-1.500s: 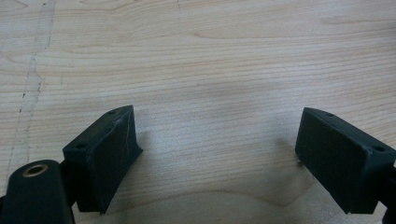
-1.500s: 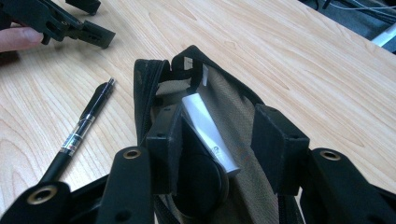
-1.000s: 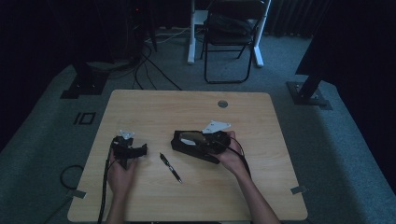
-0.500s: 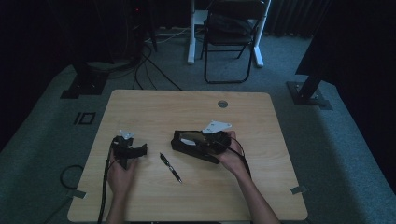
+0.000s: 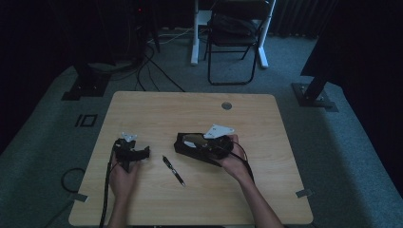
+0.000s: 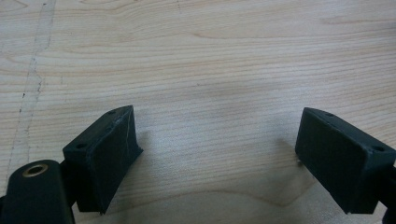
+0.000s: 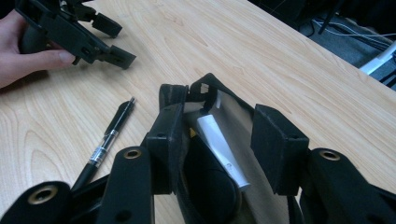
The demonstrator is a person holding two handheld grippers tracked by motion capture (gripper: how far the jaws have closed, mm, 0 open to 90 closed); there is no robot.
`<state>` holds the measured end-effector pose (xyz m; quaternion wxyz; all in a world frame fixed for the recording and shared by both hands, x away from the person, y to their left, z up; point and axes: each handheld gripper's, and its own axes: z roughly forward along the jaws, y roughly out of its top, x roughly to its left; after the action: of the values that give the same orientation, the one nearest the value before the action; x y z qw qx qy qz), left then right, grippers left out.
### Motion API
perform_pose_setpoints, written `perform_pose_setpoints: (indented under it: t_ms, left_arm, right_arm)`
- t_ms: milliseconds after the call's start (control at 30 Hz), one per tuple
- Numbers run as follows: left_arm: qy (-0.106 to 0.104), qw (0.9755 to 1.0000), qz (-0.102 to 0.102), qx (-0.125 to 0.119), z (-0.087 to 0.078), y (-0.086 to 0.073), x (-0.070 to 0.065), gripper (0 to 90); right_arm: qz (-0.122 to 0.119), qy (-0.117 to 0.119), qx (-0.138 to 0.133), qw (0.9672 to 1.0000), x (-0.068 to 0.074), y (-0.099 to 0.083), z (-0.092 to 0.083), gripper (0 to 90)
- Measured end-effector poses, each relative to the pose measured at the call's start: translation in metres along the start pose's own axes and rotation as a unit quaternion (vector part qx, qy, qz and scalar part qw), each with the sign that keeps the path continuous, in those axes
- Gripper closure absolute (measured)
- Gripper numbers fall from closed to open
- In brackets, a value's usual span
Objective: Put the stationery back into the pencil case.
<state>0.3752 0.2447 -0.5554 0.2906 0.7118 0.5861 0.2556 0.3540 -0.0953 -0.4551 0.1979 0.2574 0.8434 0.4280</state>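
Observation:
A black pouch (image 7: pixel 236 123) lies open on the wooden table (image 5: pixel 190 109), its pale lining showing and a silver stick-shaped object (image 7: pixel 219 144) inside. My right gripper (image 7: pixel 222 140) is closed on the pouch's sides, one jaw against each wall. In the high view the right gripper (image 5: pixel 195 145) points left, with the pouch (image 5: pixel 181 142) at its tip. A black pen (image 5: pixel 173 170) with a clear barrel lies between the hands and reappears as the pen (image 7: pixel 109 137) beside the pouch. My left gripper (image 6: pixel 217 154) rests open on bare wood, and the left gripper (image 5: pixel 142 153) is held in a hand.
A round cable grommet (image 5: pixel 226 105) sits near the table's far edge. A folding chair (image 5: pixel 233 28) and dark stand bases stand on the carpet behind the table. A cable (image 5: pixel 107 190) trails off the near left edge.

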Motion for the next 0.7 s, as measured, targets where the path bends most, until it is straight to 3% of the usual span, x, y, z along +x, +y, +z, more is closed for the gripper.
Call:
perform_pose_setpoints:
  t_ms: [700]
  left_arm:
    - [0.0, 1.0, 0.0, 0.0, 0.0, 0.0, 0.0, 13.1]
  right_arm:
    - [-0.004, 0.011, -0.006, 0.9999, 0.0109, -0.0001, 0.0021, 52.9]
